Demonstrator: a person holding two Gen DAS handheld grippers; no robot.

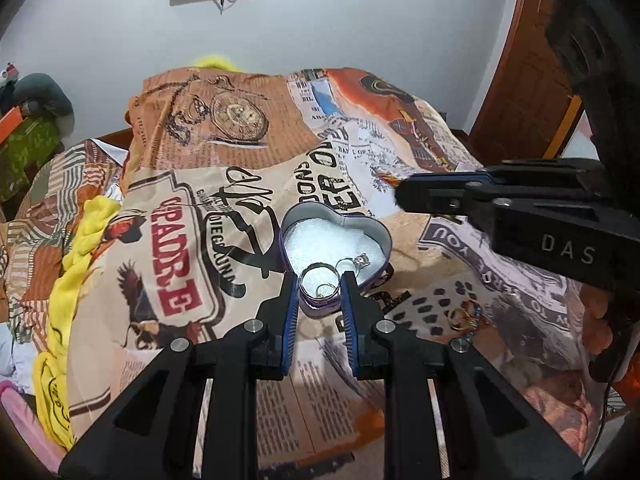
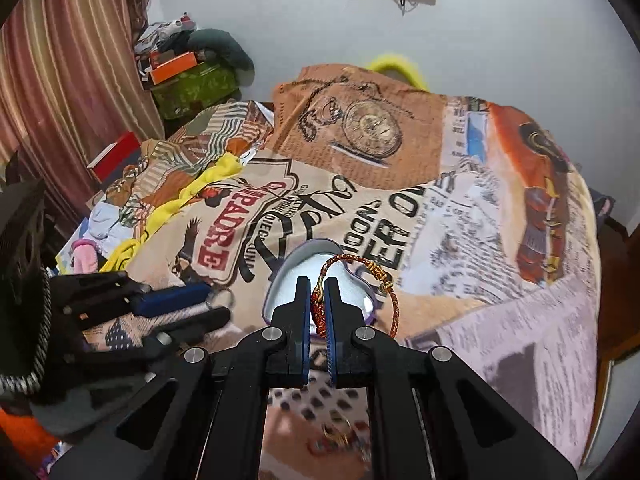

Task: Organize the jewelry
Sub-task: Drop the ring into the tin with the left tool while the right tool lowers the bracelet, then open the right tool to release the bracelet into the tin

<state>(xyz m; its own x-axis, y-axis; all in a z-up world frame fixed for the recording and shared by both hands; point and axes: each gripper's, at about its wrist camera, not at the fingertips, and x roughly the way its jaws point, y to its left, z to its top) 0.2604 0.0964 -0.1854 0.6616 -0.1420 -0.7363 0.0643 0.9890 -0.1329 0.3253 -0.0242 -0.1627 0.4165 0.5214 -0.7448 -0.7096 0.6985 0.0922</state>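
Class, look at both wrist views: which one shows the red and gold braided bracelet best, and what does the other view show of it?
The right wrist view. There the braided bracelet is pinched in the right gripper and loops out in front of the heart-shaped tin. In the left wrist view the right gripper enters side-on, and the bracelet cannot be made out.

Right tongs clamped on red-gold bracelet above heart tin.
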